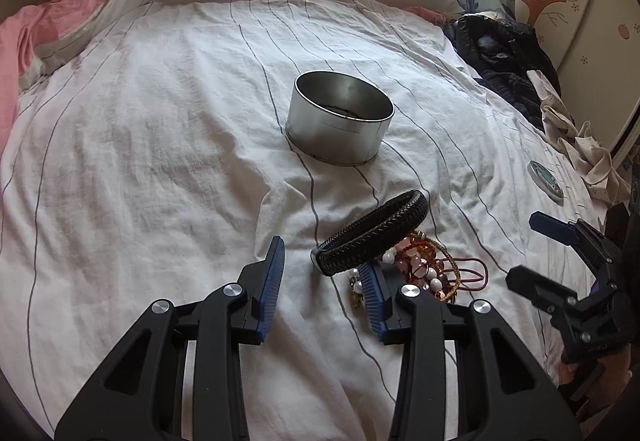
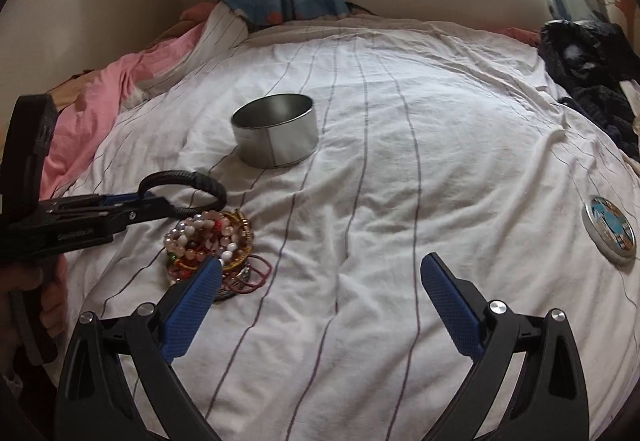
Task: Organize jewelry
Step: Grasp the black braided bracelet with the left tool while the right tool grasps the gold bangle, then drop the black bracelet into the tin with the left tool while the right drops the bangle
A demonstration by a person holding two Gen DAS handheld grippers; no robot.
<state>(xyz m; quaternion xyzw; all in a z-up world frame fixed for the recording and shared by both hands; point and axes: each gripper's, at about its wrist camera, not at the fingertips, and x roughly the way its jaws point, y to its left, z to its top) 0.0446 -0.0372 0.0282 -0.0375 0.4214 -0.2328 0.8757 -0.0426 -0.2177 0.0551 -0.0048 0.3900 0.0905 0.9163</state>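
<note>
Black braided bracelet (image 1: 370,233) propped tilted atop heap of bead bracelets (image 2: 210,241), at left tongs' right fingertip. Open round tin (image 1: 340,117), upright on bedsheet, farther ahead of both tongs.

The tin (image 1: 340,121) hides its contents — only a dark sliver shows. The left gripper (image 2: 132,207) covers part of the braided bracelet (image 2: 188,185).

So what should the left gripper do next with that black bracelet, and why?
Probably close the left gripper on the black braided bracelet: its jaws stand open with the band just ahead, propped on the bead pile. The open tin stands beyond.
</note>
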